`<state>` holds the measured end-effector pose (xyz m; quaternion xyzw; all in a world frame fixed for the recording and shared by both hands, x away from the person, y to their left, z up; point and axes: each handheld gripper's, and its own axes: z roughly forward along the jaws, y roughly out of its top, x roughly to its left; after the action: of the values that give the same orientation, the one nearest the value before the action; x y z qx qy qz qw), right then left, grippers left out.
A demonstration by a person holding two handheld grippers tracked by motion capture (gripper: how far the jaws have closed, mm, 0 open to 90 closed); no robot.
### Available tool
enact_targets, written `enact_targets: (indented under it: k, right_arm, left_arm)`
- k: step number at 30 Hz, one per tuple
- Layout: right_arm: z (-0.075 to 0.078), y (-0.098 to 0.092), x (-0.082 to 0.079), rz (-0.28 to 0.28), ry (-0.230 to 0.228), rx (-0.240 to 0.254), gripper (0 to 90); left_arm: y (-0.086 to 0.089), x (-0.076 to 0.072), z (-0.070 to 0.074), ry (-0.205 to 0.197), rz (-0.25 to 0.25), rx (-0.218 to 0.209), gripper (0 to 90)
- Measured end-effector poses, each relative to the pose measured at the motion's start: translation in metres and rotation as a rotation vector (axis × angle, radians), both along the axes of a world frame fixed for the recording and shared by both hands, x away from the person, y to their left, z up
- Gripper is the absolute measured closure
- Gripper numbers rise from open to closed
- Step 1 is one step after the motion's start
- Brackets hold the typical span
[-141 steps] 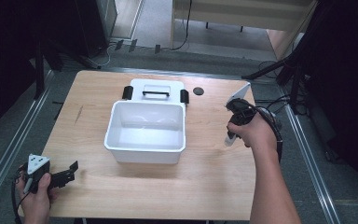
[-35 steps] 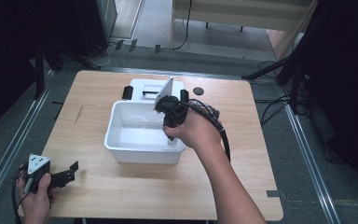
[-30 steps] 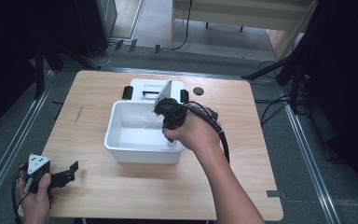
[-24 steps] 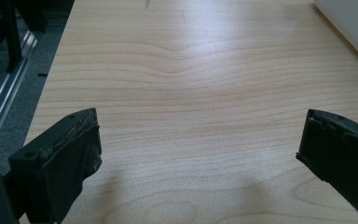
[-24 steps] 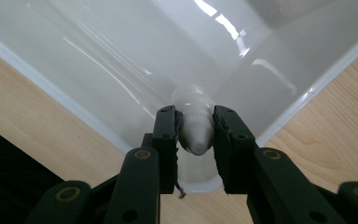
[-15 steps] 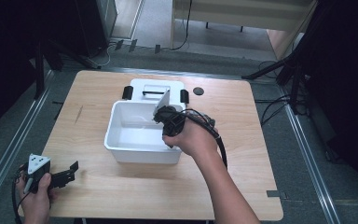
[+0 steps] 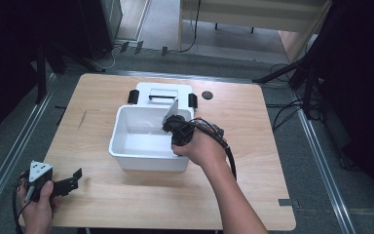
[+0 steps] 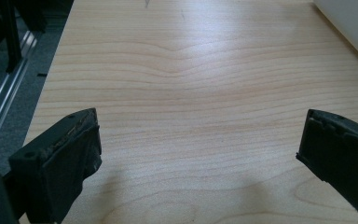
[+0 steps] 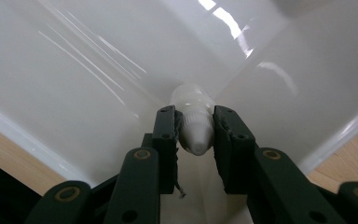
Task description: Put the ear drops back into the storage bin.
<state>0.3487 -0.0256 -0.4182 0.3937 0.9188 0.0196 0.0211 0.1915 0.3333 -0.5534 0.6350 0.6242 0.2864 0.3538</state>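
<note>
Jaws of the right gripper (image 9: 195, 135) are clamped on a small white bottle (image 9: 193, 122), pinching it near its cap end, with its body pointing down toward the floor of the white bin (image 7: 126, 152). In the high view the right gripper (image 7: 174, 127) hangs inside the bin, by its right wall, and the bin sits near the middle of the counter (image 7: 253, 146), its lid (image 7: 161, 92) lying flat behind it toward the far edge. The left gripper (image 7: 73, 178) rests at the near left corner, jaws spread wide with nothing but bare wood between them. A small dark disc (image 7: 206, 95) lies beside the lid, apart from everything else. The risk from here, as I judge it, is in the release — the bottle is slim, smooth and held by a narrow part, so it could twist in the grip, or tip and roll once let go if it is not yet resting on the bin floor. Working this close to the wall, the hand could also knock the rim and shove the light bin across the counter.
</note>
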Motion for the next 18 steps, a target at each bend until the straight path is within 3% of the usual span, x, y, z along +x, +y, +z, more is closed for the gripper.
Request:
enact_targets:
  k: [8,18]
  right_arm:
    - [-0.006,0.001,-0.001,0.006,0.012,0.002,71.7]
    - [-0.013,0.005,-0.003,0.032,0.027,-0.034,71.6]
  left_arm:
    - [0.000,0.000,0.000,0.001,0.000,0.001,0.0]
    - [0.000,0.000,0.000,0.001,0.000,0.001,0.0]
